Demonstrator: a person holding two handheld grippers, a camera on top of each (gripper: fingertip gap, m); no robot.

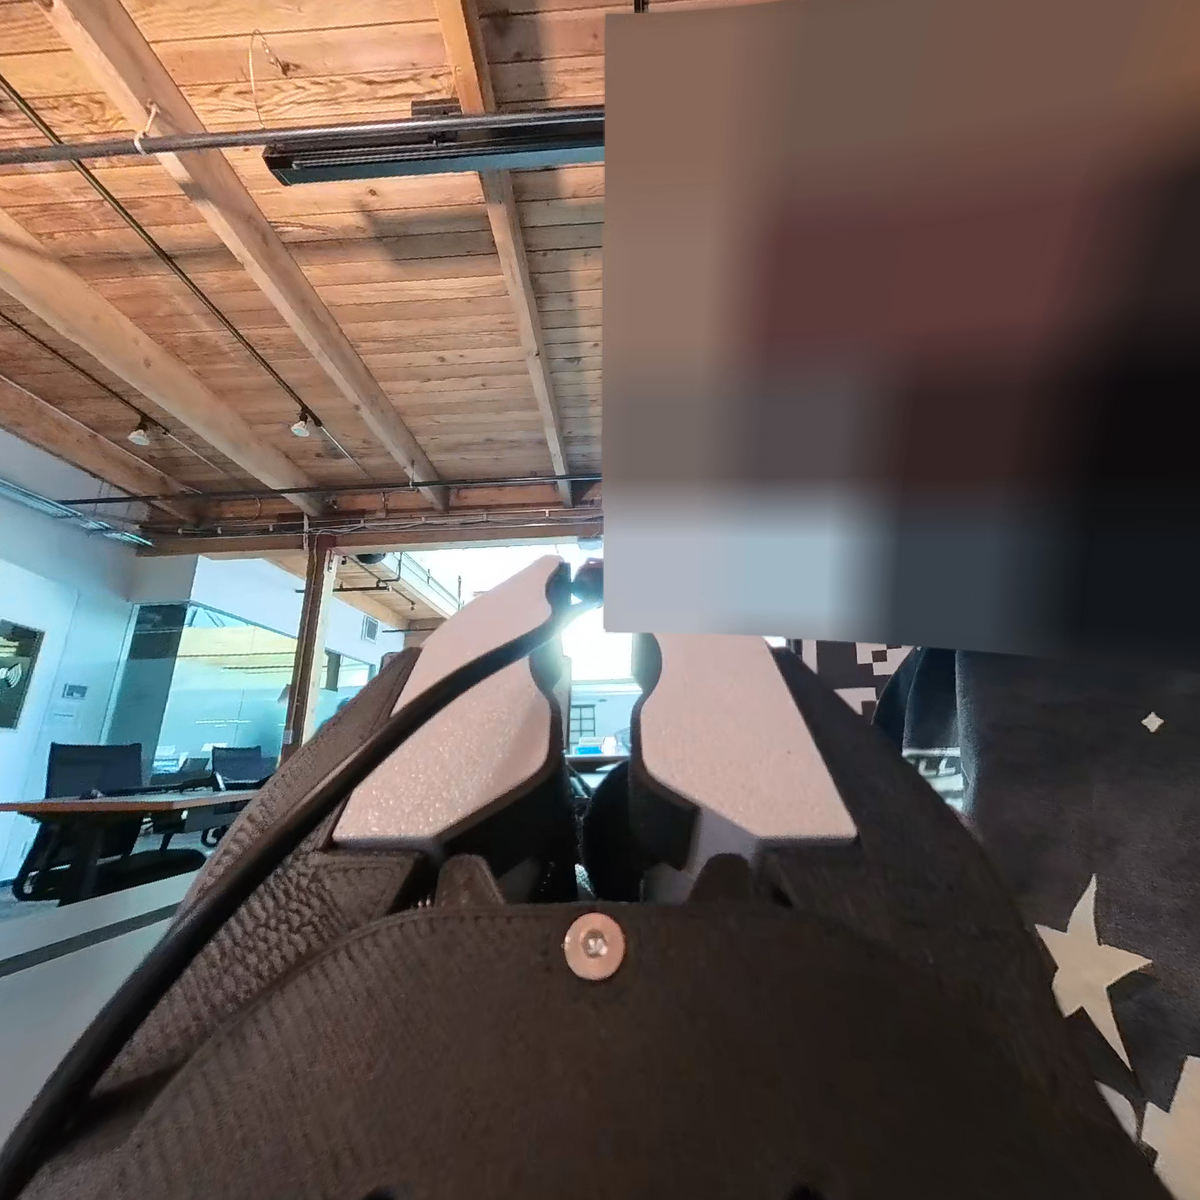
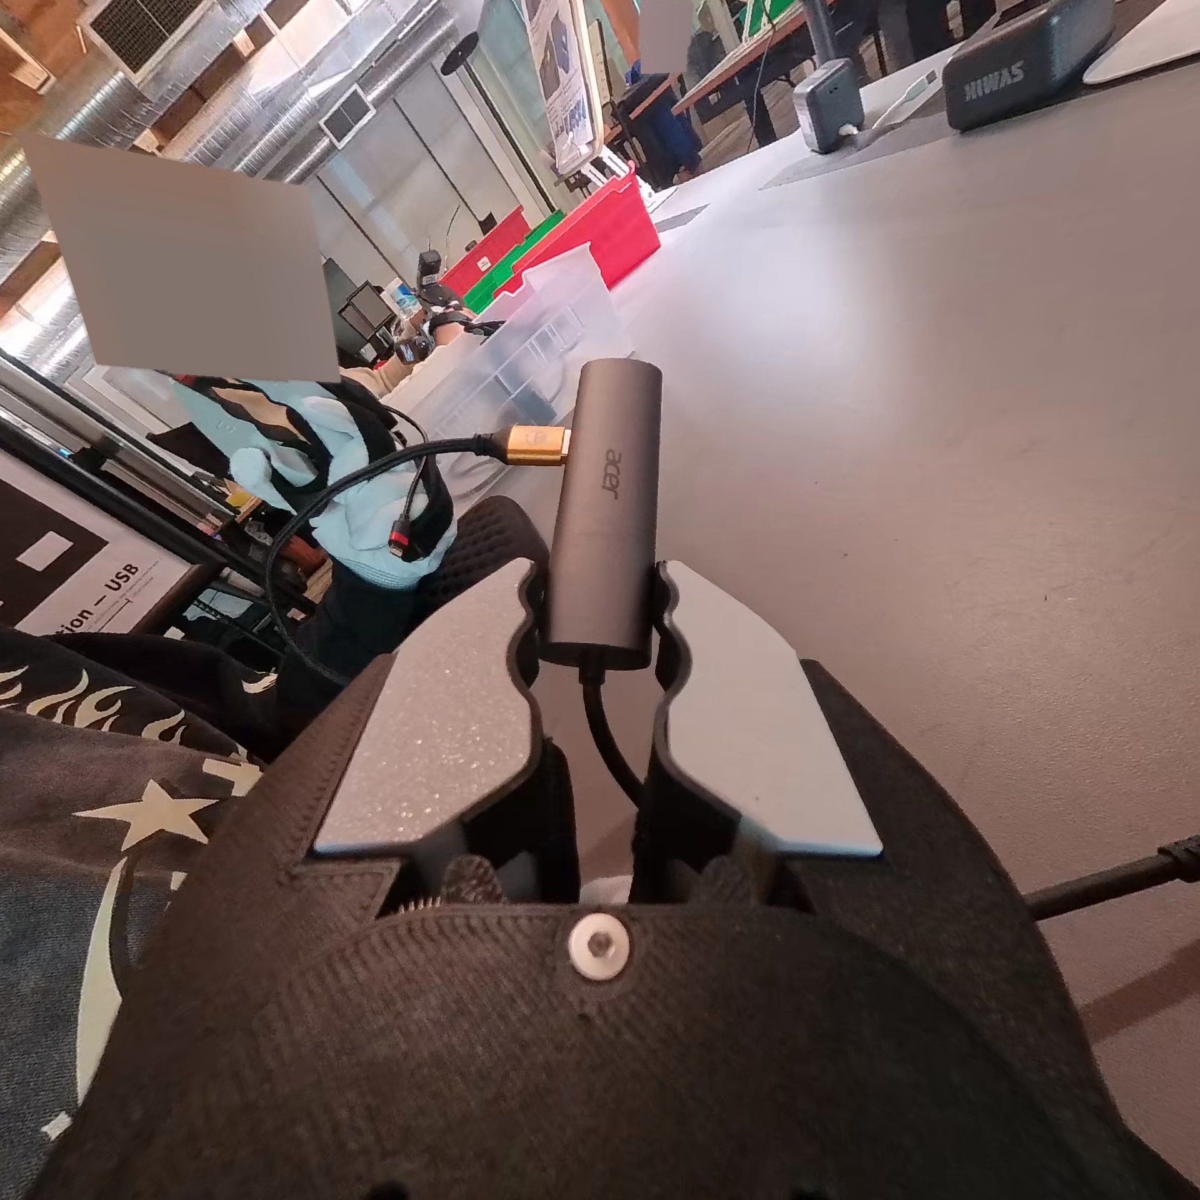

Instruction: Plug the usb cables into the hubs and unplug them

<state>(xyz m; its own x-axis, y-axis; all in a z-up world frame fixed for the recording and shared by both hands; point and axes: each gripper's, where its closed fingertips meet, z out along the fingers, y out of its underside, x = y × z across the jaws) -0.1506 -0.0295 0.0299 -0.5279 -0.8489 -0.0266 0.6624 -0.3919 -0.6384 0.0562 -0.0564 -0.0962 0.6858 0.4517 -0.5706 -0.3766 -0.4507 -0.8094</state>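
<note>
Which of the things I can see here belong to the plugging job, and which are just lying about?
Part of the job:
- grey hub, clamped in the right hand-held gripper
- gold-ended cable, at the hub's side
- red-tipped cable, dangling loose
- left hand-held gripper, open, pointing at the ceiling

Lying about:
- red bin
- clear bin
- dark speaker
- grey charger

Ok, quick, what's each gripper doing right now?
Left gripper: open, a thin black cable draped over one finger.
Right gripper: shut on the dark grey stick-shaped hub.
</note>
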